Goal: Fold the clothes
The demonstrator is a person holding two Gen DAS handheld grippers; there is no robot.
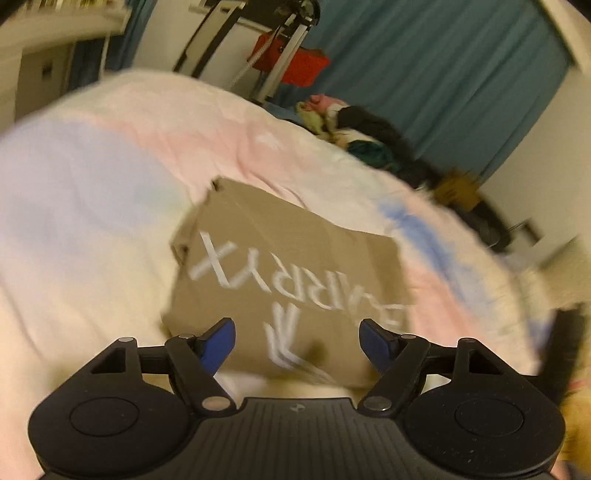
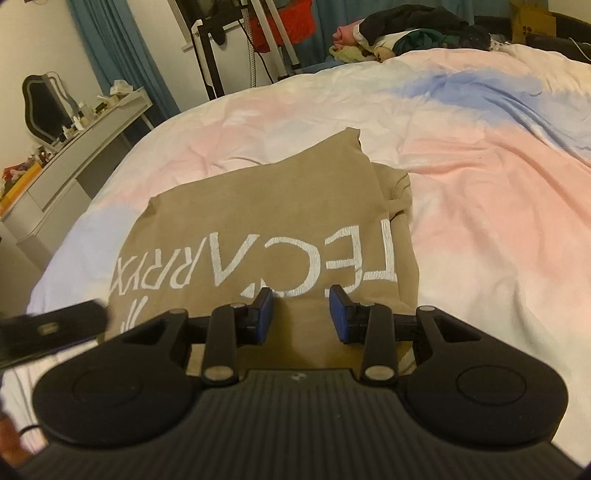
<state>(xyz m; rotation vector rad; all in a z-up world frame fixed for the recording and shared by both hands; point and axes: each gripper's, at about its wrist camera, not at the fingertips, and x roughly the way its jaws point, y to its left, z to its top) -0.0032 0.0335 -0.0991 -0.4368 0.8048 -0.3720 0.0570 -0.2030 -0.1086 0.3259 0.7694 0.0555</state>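
Both hand-held grippers [image 1: 297, 341] [image 2: 301, 314] angled down over folded tan shirt [image 2: 258, 236].

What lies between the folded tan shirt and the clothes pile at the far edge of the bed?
Only bare pastel duvet lies between the tan shirt and the clothes pile; the right wrist view shows it clearly.

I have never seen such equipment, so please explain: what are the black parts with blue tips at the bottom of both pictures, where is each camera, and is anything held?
Each picture comes from a camera mounted on a hand-held gripper, looking forward along its two fingers. The first shows the left gripper, jaws wide; the second the right gripper, jaws narrower but apart. Neither holds anything. Both hover over a folded tan shirt with white lettering, lying on a pastel bedcover. A pile of clothes waits at the far side.
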